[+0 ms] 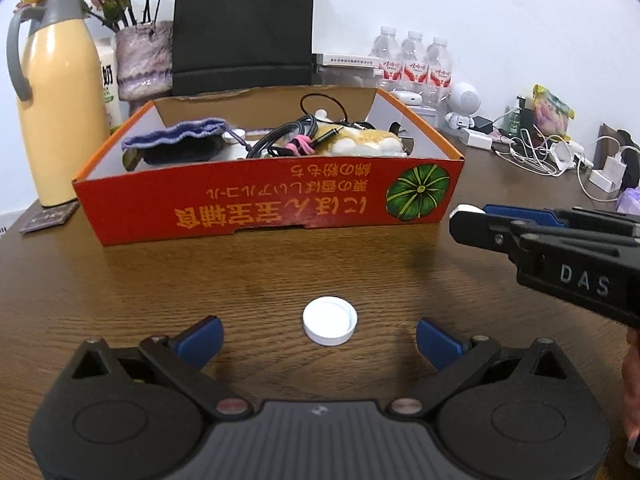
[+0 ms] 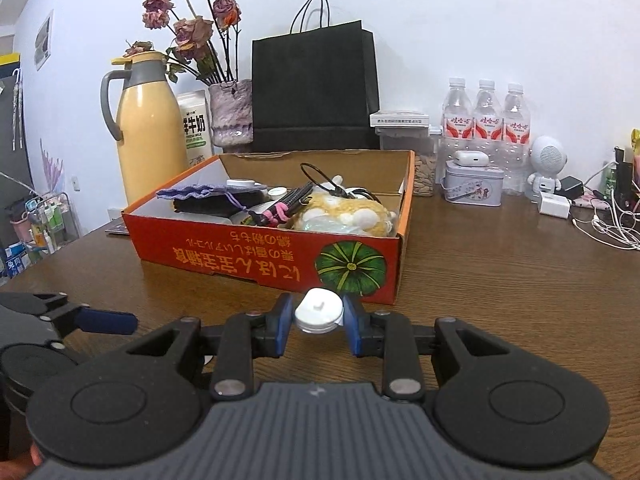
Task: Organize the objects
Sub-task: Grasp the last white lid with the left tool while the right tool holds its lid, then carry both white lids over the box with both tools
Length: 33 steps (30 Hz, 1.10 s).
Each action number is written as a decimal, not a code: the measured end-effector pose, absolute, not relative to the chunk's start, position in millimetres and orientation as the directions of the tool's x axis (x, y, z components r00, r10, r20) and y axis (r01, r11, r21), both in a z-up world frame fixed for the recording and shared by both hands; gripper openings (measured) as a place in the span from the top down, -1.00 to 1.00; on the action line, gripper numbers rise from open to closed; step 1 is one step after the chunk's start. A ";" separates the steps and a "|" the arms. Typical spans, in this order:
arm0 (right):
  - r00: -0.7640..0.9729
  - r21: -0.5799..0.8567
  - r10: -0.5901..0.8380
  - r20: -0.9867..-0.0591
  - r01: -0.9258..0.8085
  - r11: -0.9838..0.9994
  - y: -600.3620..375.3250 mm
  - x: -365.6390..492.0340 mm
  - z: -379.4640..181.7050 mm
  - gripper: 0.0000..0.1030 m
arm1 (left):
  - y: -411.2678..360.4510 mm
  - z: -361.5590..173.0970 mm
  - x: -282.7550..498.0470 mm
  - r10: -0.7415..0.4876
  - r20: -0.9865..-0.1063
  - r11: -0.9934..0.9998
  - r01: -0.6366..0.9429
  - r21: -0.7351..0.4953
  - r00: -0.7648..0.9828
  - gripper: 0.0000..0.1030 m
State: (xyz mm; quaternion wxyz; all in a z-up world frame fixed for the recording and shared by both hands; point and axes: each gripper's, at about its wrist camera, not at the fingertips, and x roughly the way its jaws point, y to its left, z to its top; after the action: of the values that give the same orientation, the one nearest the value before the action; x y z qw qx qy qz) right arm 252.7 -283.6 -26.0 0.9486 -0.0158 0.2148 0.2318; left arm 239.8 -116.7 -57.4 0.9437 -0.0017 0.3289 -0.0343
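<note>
left wrist view shows the left hand-held gripper (image 1: 319,336) spread wide above a white cap (image 1: 329,321) lying on the desk (image 1: 160,280) before the orange box (image 1: 272,200), while the right hand-held gripper (image 2: 319,322) clenches a small white container (image 2: 319,312).

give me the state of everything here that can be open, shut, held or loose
left hand-held gripper: open, empty
right hand-held gripper: shut on small white round container
white plastic lid: loose on brown wooden table, upside down
orange cardboard box: open, filled
black paper bag: upright
</note>
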 end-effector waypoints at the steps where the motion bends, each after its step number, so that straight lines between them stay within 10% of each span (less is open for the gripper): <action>1: 0.799 0.070 0.434 -0.415 -0.448 0.891 -283.2 252.4 -26.2 0.45 | -117.4 -58.0 241.7 -0.061 -0.625 0.998 0.056 -0.028 0.778 -1.00; 7: 0.798 0.069 0.432 -0.421 -0.447 0.892 -281.8 252.5 -27.4 0.45 | -120.6 -59.3 248.4 -0.038 -0.626 0.999 0.023 -0.032 0.779 -0.69; 12: 0.797 0.065 0.431 -0.424 -0.448 0.892 -280.8 252.2 -28.4 0.45 | -123.8 -56.2 242.9 -0.058 -0.601 0.998 0.045 -0.038 0.797 0.48; 33: 0.828 0.049 0.415 -0.376 -0.430 0.902 -277.4 249.6 -22.6 0.45 | -101.2 -25.5 234.1 -0.065 -0.502 0.996 0.026 -0.084 0.863 0.48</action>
State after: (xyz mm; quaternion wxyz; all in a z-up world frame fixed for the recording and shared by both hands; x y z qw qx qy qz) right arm 249.6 -277.4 -22.6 0.9560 -0.0190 0.1923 0.2209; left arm 234.1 -101.2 -25.5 0.9643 -0.0375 0.2611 -0.0235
